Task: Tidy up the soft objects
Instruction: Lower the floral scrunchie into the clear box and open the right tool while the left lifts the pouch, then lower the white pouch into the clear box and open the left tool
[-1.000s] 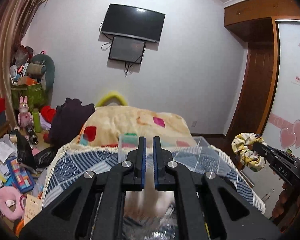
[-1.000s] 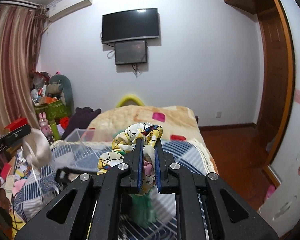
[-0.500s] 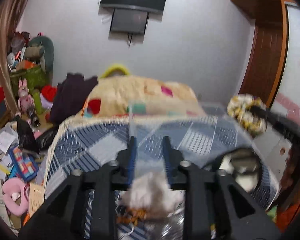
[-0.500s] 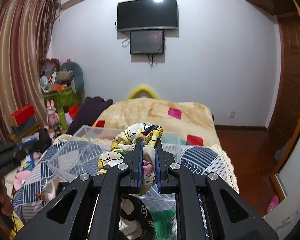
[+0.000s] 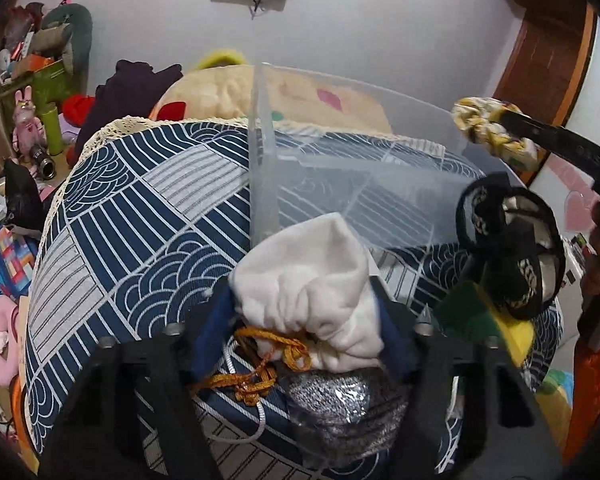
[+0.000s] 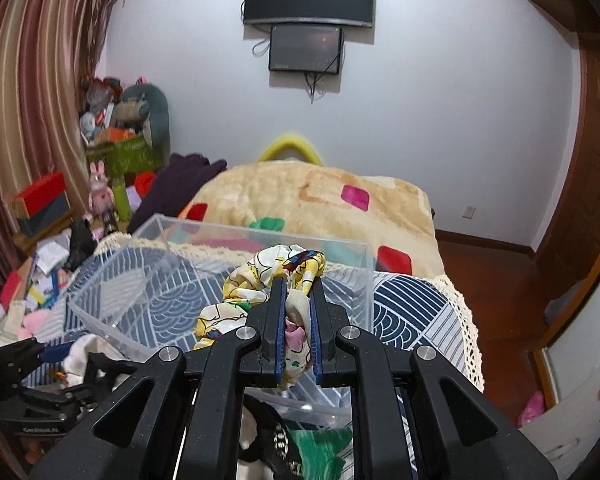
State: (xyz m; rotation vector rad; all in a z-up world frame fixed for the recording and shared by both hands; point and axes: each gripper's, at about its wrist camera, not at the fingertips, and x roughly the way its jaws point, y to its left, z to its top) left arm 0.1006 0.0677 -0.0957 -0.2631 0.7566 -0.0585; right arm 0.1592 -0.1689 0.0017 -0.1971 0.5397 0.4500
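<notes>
A clear plastic box (image 5: 262, 184) (image 6: 148, 264) stands on the blue patterned bed cover. My left gripper (image 5: 304, 300) is open, its jaws wide on both sides of a white drawstring pouch (image 5: 312, 280) with an orange cord (image 5: 260, 364); the pouch lies by the box's near corner. My right gripper (image 6: 296, 292) is shut on a yellow patterned scrunchie (image 6: 260, 276) and holds it above the box. The scrunchie also shows in the left wrist view (image 5: 488, 132).
A black-and-cream fabric piece (image 5: 508, 240), a green and yellow item (image 5: 480, 320) and a grey knitted item (image 5: 340, 404) lie near the box. A beige blanket (image 6: 300, 192) covers the far bed. Toys and clutter (image 6: 44, 264) fill the floor at left.
My left gripper opened and dropped low over the bed; the white pouch now lies between its spread jaws. My right gripper moved forward over the box with the scrunchie.
</notes>
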